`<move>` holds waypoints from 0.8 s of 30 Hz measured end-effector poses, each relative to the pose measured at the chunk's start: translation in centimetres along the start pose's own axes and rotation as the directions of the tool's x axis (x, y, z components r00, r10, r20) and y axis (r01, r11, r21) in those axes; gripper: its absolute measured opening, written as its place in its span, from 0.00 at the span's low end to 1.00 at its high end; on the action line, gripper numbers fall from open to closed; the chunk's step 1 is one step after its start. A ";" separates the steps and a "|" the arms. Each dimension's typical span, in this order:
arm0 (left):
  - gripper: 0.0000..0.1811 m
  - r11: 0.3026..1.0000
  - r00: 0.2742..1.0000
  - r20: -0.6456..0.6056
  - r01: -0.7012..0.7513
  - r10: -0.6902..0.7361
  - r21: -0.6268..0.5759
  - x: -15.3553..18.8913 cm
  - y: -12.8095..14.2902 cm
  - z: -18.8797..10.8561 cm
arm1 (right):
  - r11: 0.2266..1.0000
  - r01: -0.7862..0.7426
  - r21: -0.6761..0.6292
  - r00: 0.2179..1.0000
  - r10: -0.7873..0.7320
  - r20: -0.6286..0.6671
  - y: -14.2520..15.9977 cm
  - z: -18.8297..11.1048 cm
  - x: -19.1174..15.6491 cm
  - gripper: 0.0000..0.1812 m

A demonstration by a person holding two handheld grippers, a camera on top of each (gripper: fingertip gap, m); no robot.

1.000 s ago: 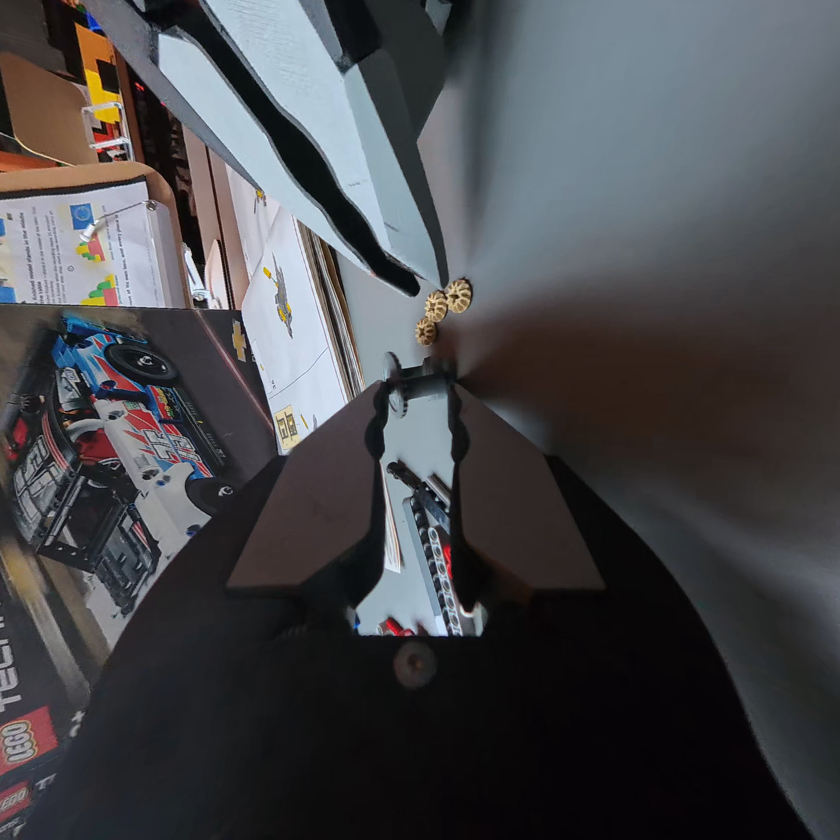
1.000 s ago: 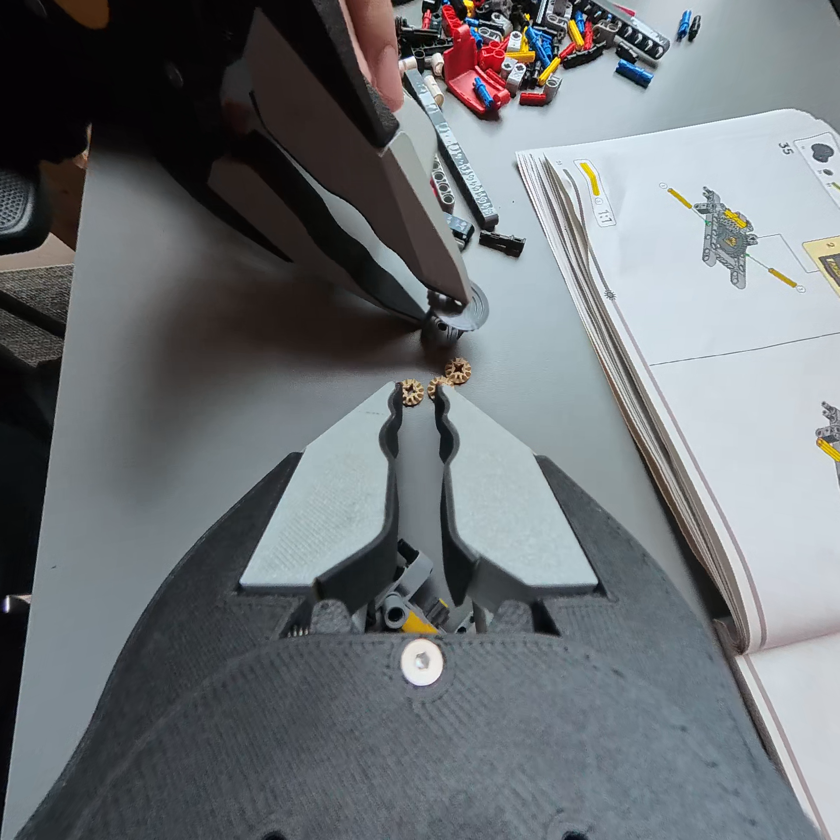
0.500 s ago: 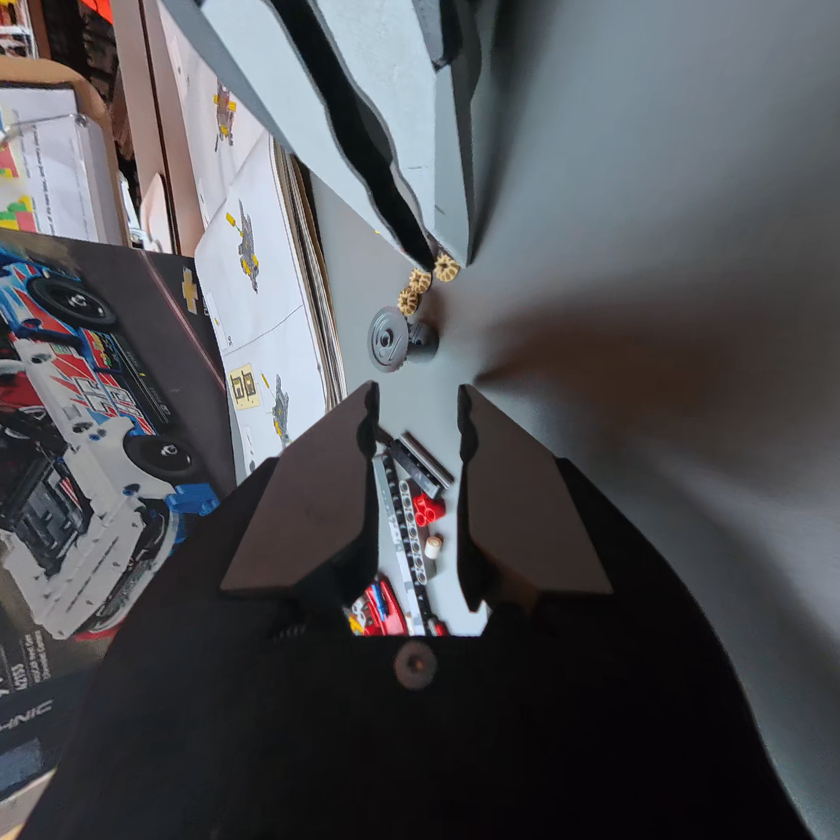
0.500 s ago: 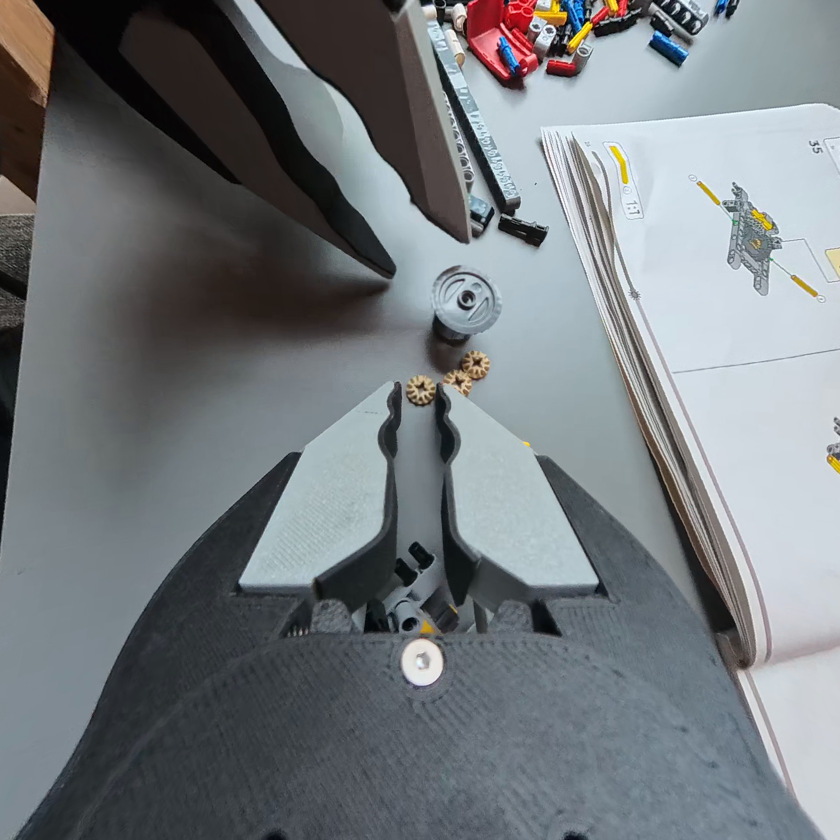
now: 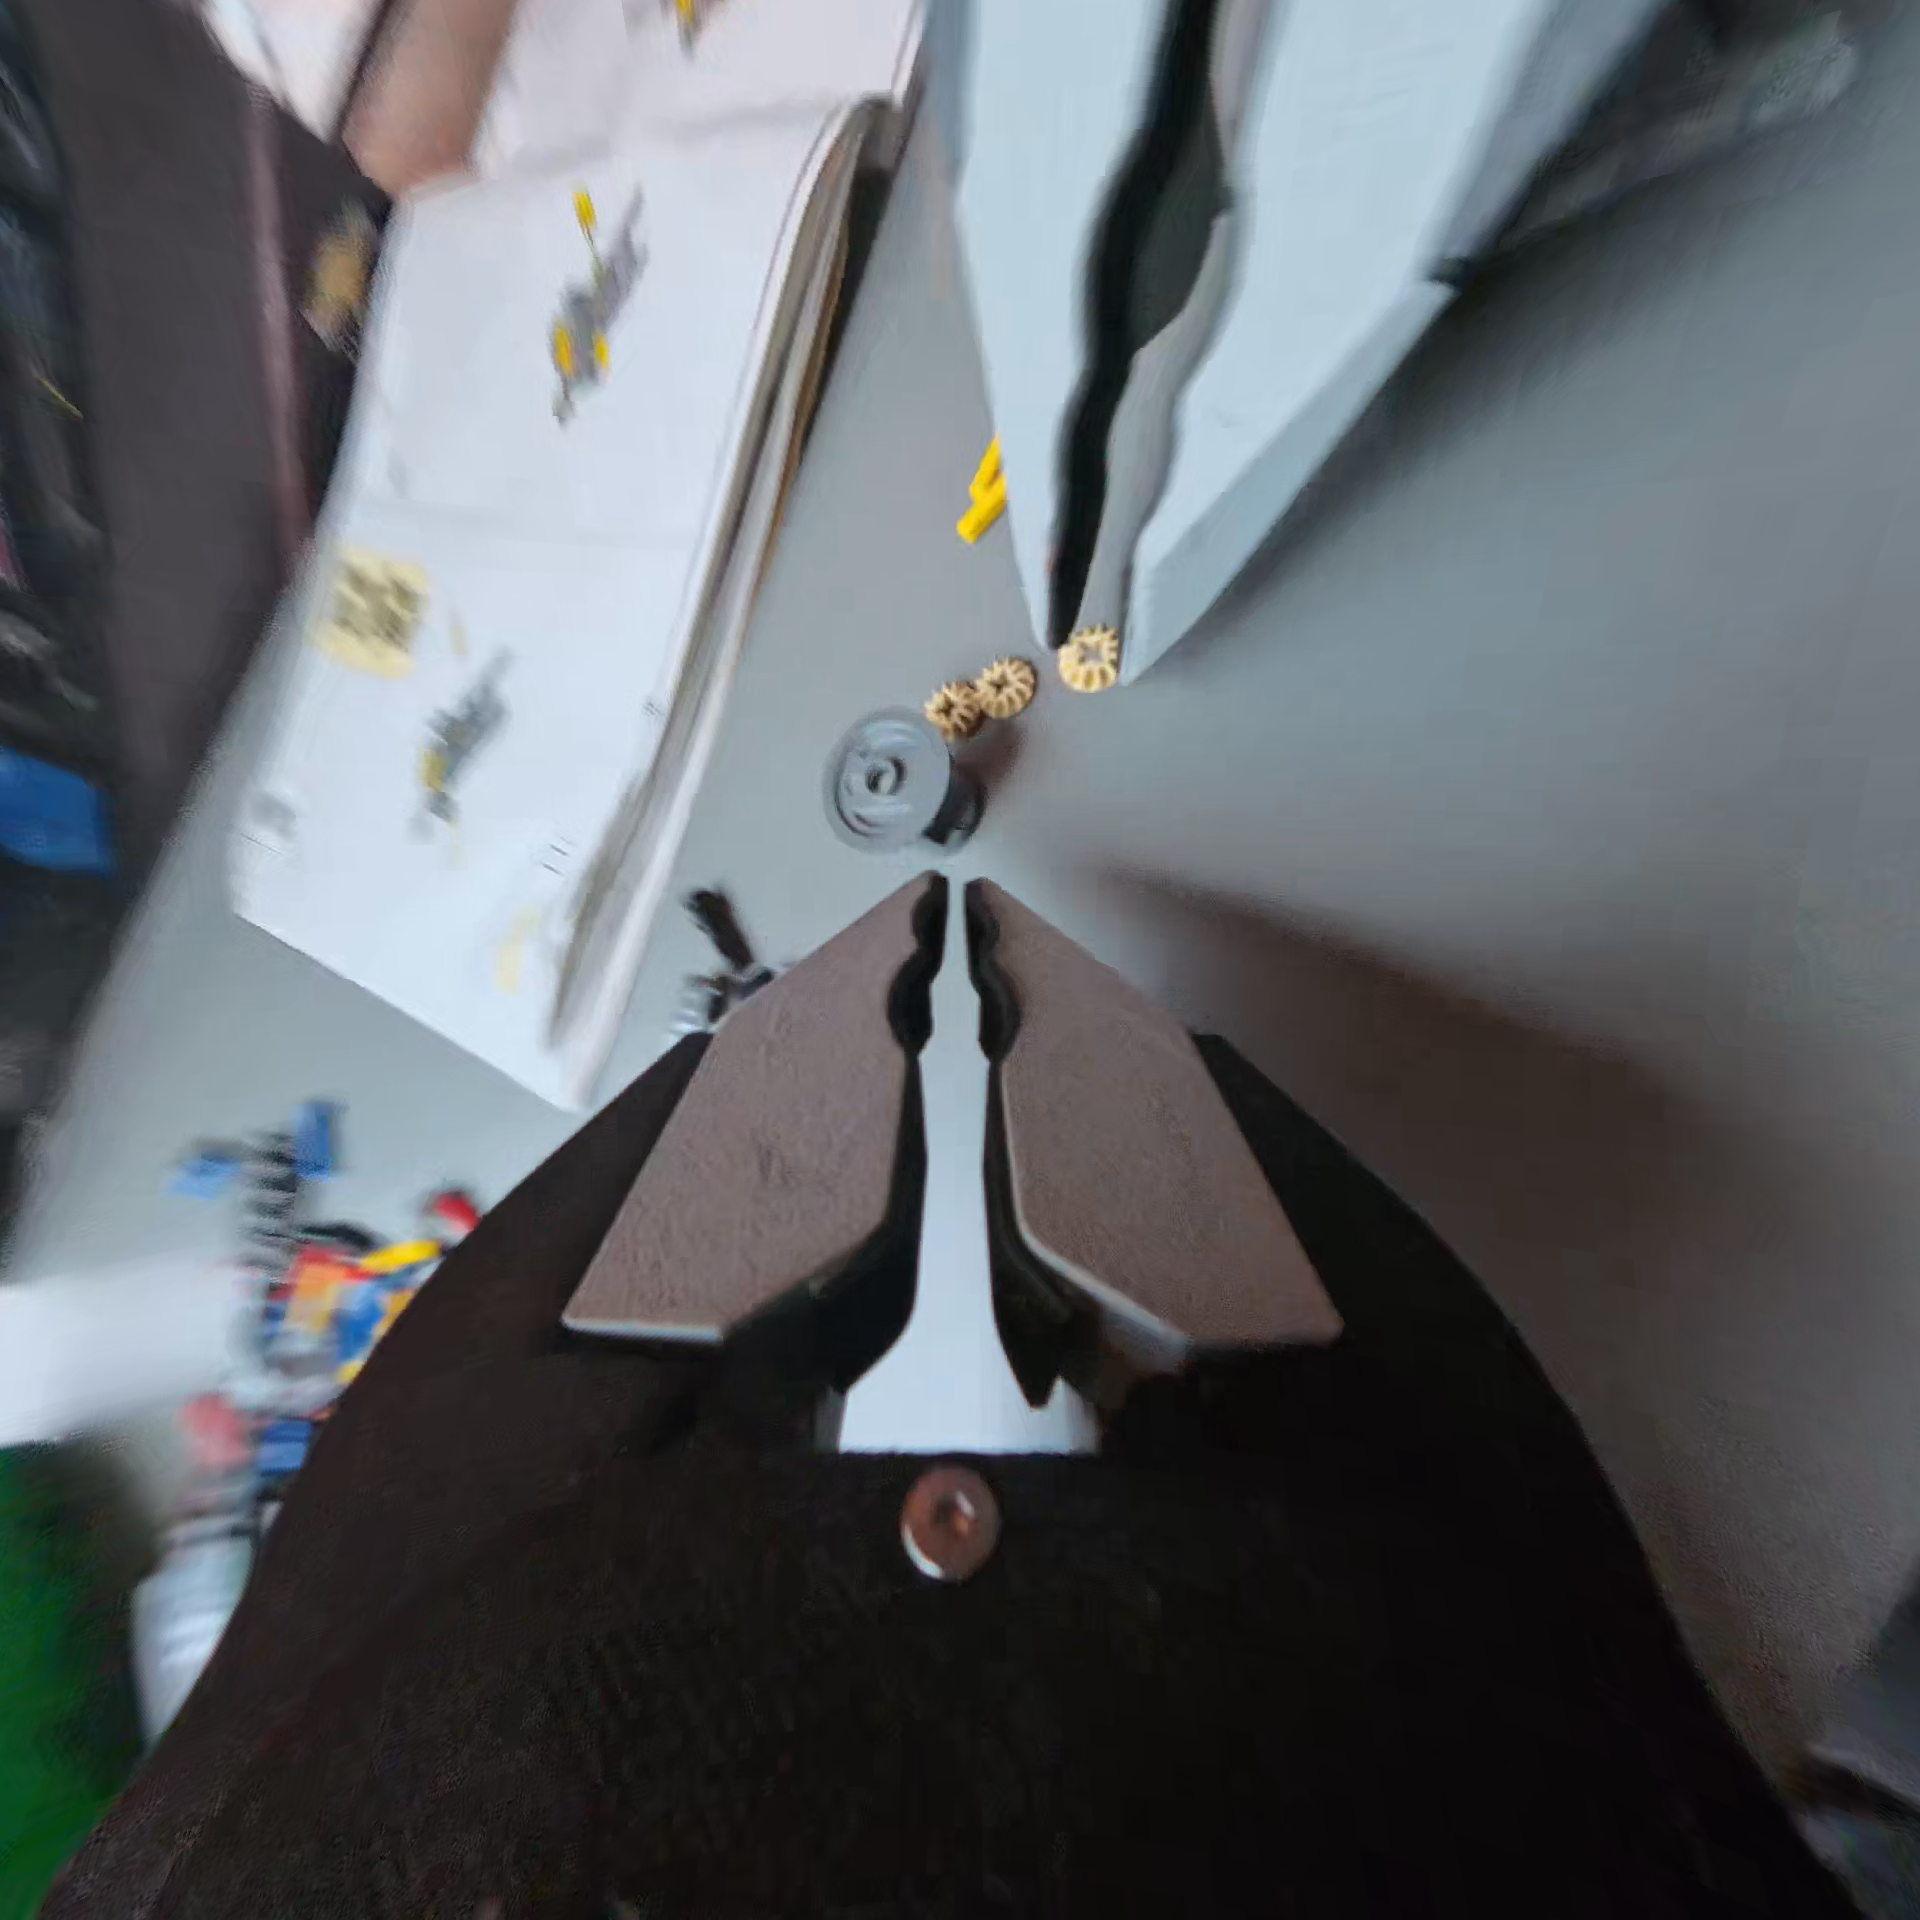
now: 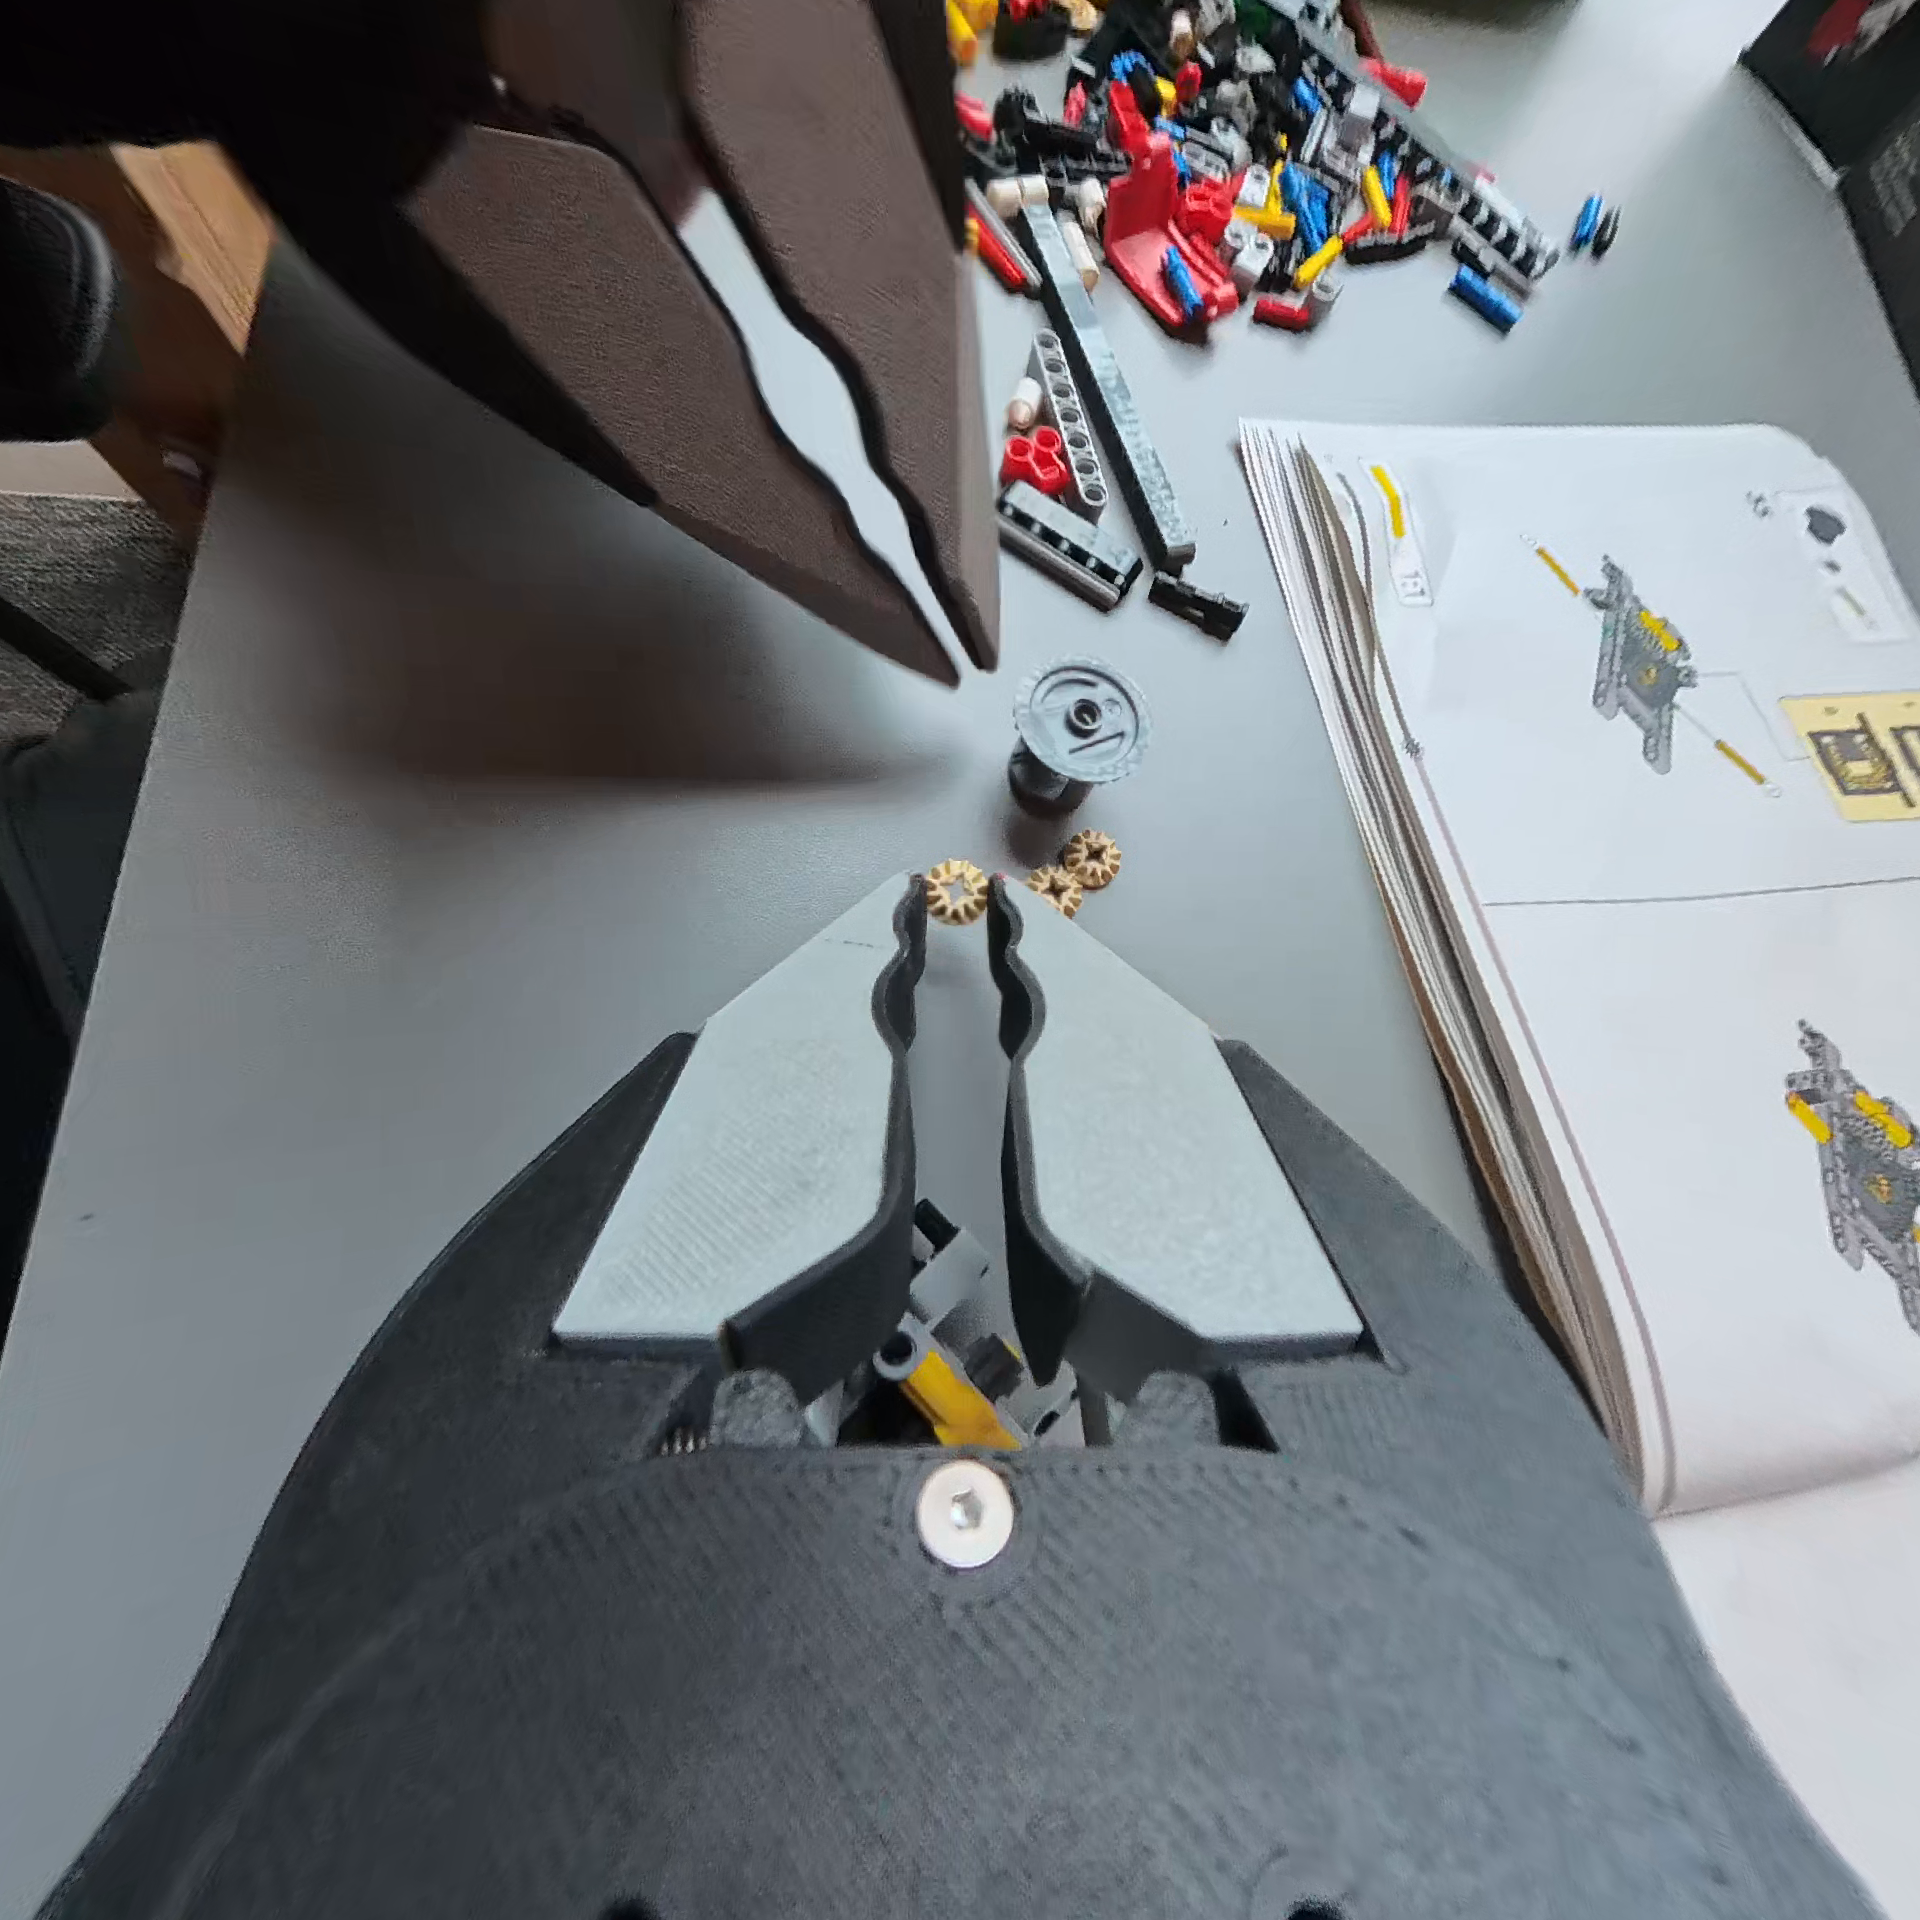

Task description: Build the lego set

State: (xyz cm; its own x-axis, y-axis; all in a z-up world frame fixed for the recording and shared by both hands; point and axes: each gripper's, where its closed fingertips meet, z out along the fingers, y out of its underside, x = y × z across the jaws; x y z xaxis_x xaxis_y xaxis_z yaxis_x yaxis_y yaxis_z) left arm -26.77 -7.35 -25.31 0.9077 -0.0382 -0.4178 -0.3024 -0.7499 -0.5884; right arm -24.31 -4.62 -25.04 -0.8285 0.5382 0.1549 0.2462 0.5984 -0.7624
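Observation:
Three tan gears lie on the grey table. My right gripper (image 6: 956,894), with grey fingers, has its tips closed around one tan gear (image 6: 956,891), also seen in the left wrist view (image 5: 1089,658). The other two gears (image 6: 1075,871) touch each other just to its right. A dark grey wheel hub (image 6: 1081,727) stands beyond them, free of both grippers. My left gripper (image 5: 954,894), with brown fingers, is shut and empty, its tips just short of the hub (image 5: 894,795). A small grey and yellow assembly (image 6: 940,1371) shows under the right gripper.
An open instruction booklet (image 6: 1558,831) lies to the right. A pile of loose coloured pieces (image 6: 1247,187) and long grey beams (image 6: 1101,457) lie at the back, with a black pin (image 6: 1195,603) nearer. The table's left edge (image 6: 208,499) drops off. Spacing between my two grippers at the tips: around 5 cm.
My left gripper let go of the wheel hub, drew back from it and closed empty. My right gripper's tips narrowed around the leftmost tan gear.

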 end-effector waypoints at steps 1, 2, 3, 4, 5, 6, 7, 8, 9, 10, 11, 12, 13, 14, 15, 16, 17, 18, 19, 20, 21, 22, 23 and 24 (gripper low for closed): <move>0.05 0.993 0.991 -0.072 0.117 -0.117 -0.014 0.5 0.3 0.2 | 1.000 0.017 0.008 1.000 -0.017 -0.004 -0.1 -0.2 -0.1 0.05; 0.05 0.973 0.963 -0.137 0.229 -0.232 -0.039 0.9 0.6 0.3 | 0.999 0.034 0.014 0.999 -0.034 -0.006 -0.2 -0.3 -0.3 0.04; 0.07 0.944 0.920 -0.213 0.324 -0.329 -0.061 1.7 0.6 0.3 | 0.998 0.052 0.019 0.999 -0.052 -0.012 -0.3 -0.4 -0.4 0.05; 0.13 0.916 0.869 -0.295 0.396 -0.398 -0.069 2.5 0.1 0.1 | 0.997 0.070 0.024 0.997 -0.070 -0.020 -0.4 -0.4 -0.4 0.05; 0.16 0.888 0.820 -0.359 0.456 -0.445 -0.059 3.2 -0.6 -0.2 | 0.996 0.089 0.030 0.996 -0.088 -0.028 -0.6 -0.5 -0.5 0.05; 0.16 0.865 0.783 -0.407 0.501 -0.471 -0.037 3.6 -1.3 -0.5 | 0.993 0.108 0.038 0.994 -0.106 -0.036 -0.8 -0.6 -0.6 0.05; 0.16 0.848 0.759 -0.436 0.530 -0.484 -0.018 3.8 -1.8 -0.7 | 0.991 0.126 0.047 0.991 -0.124 -0.046 -1.1 -0.7 -0.7 0.04; 0.16 0.838 0.747 -0.448 0.546 -0.491 -0.007 3.8 -2.1 -0.7 | 0.988 0.144 0.057 0.989 -0.141 -0.054 -1.3 -0.8 -0.8 0.04; 0.15 0.833 0.741 -0.454 0.554 -0.494 -0.001 3.8 -2.2 -0.7 | 0.985 0.161 0.067 0.986 -0.157 -0.060 -1.5 -0.9 -0.9 0.04; 0.15 0.829 0.733 -0.469 0.559 -0.493 0.003 3.9 -2.3 -0.8 | 0.981 0.177 0.076 0.983 -0.172 -0.067 -1.7 -1.1 -1.0 0.05; 0.15 0.821 0.721 -0.485 0.571 -0.495 0.009 3.8 -2.5 -0.9 | 0.978 0.194 0.081 0.979 -0.188 -0.073 -1.9 -1.2 -1.1 0.04; 0.14 0.810 0.706 -0.501 0.586 -0.501 0.016 3.8 -2.7 -1.1 | 0.974 0.211 0.083 0.975 -0.205 -0.081 -2.0 -1.3 -1.2 0.04; 0.13 0.799 0.692 -0.516 0.601 -0.506 0.022 3.6 -2.8 -1.3 | 0.970 0.229 0.085 0.971 -0.222 -0.089 -2.0 -1.4 -1.2 0.04; 0.12 0.787 0.677 -0.529 0.616 -0.511 0.028 3.4 -2.9 -1.5 | 0.965 0.247 0.088 0.966 -0.239 -0.094 -2.1 -1.4 -1.3 0.04; 0.11 0.774 0.663 -0.536 0.633 -0.523 0.028 3.1 -2.8 -1.6 | 0.960 0.264 0.092 0.962 -0.254 -0.100 -2.2 -1.5 -1.4 0.04; 0.10 0.760 0.647 -0.540 0.649 -0.538 0.021 2.8 -2.6 -1.6 | 0.956 0.278 0.095 0.958 -0.268 -0.106 -2.3 -1.6 -1.5 0.05; 0.08 0.747 0.627 -0.557 0.665 -0.544 0.019 2.7 -2.6 -1.8 | 0.952 0.290 0.100 0.954 -0.279 -0.108 -2.4 -1.6 -1.6 0.04; 0.08 0.729 0.600 -0.587 0.684 -0.543 0.025 2.7 -2.9 -2.0 | 0.948 0.302 0.106 0.951 -0.290 -0.111 -2.5 -1.7 -1.7 0.05; 0.08 0.709 0.571 -0.618 0.704 -0.540 0.031 2.7 -3.4 -2.3 | 0.944 0.312 0.110 0.947 -0.300 -0.117 -2.6 -1.7 -1.8 0.05; 0.08 0.692 0.541 -0.650 0.721 -0.534 0.032 2.8 -3.8 -2.6 | 0.940 0.322 0.112 0.943 -0.309 -0.121 -2.7 -1.8 -1.8 0.04; 0.08 0.679 0.516 -0.676 0.734 -0.527 0.031 2.9 -4.1 -2.9 | 0.936 0.333 0.117 0.940 -0.319 -0.123 -2.8 -1.8 -2.0 0.05; 0.08 0.669 0.497 -0.692 0.743 -0.524 0.027 2.9 -4.2 -3.0 | 0.932 0.342 0.122 0.936 -0.326 -0.128 -2.9 -1.9 -2.0 0.04; 0.08 0.664 0.486 -0.698 0.747 -0.526 0.020 2.9 -4.2 -3.0 | 0.929 0.349 0.126 0.934 -0.333 -0.134 -3.0 -2.0 -2.1 0.04; 0.10 0.659 0.477 -0.701 0.752 -0.531 0.012 2.9 -4.2 -3.0 | 0.926 0.355 0.128 0.931 -0.339 -0.135 -3.1 -2.1 -2.1 0.04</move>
State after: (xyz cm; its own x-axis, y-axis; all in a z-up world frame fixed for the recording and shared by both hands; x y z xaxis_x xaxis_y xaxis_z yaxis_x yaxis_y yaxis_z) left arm -22.02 -6.28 -22.00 0.7972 -0.0829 0.5980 0.4793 -0.5152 -0.7105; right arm -22.24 -6.39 -21.74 -0.7867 0.3789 0.4874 -0.1307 0.6694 -0.7313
